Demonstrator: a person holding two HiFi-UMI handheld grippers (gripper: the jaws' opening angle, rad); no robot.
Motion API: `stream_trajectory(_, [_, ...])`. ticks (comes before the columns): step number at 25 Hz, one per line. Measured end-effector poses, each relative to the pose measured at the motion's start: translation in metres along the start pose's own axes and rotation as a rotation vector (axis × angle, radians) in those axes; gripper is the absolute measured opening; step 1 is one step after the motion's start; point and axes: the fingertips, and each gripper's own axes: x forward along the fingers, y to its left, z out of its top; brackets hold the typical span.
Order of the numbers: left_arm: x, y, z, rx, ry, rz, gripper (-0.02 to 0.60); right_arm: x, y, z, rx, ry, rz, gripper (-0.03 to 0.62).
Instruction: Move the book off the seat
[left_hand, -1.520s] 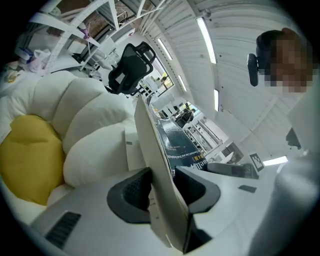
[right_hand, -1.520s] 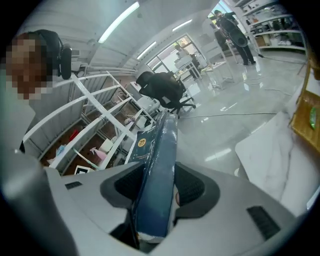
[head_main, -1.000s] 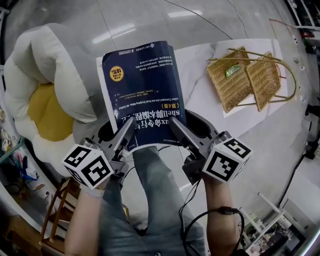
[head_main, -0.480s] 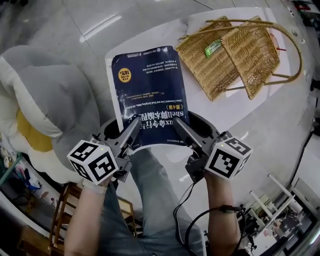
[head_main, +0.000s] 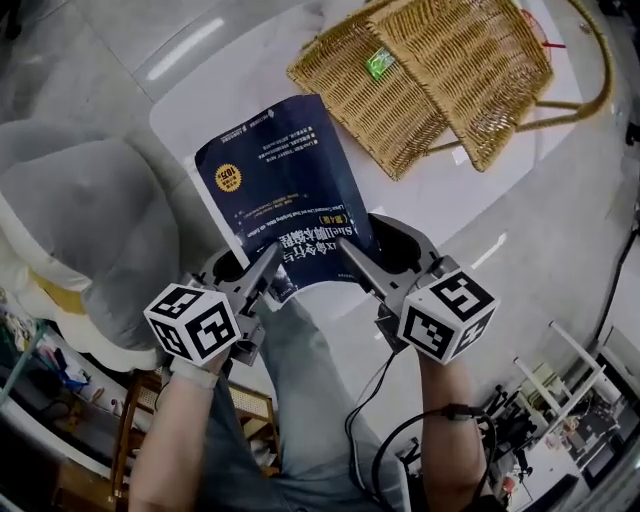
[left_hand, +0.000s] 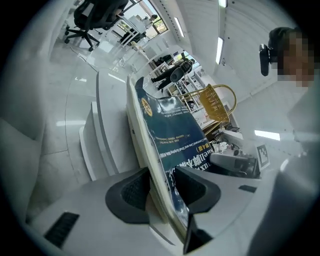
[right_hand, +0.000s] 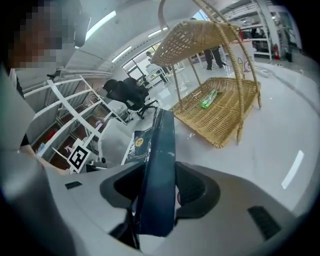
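Above the near part of the white table, the dark blue book hangs in the air, held by its near edge, cover up, and tilted away from the person. The left gripper clamps one near corner and the right gripper the other. Each gripper's own view shows its pads pressed on the two faces of the book, with the pages and cover wedged between them.

The cushioned seat lies off to the left of the book, and no part of the book rests on it. Seen from the head view, the book's left edge runs close to the cushion but looks clear of it.

A wicker basket holding a small green item stands on the table beyond the book, towards the right.

The lift off the seat therefore looks done. What likely remains is to lower the book flat onto the bare table short of the basket, then release both grips.
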Motion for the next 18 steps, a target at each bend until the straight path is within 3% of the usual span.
stream_trajectory(13, [0.001, 0.009, -0.011, 0.045, 0.020, -0.005, 0.181, 0.014, -0.017, -0.018, -0.062, 0.051, 0.001, 0.204])
stream_trajectory(18, [0.000, 0.006, -0.014, 0.105, 0.041, -0.016, 0.182, 0.017, -0.023, -0.023, -0.083, 0.086, -0.023, 0.222])
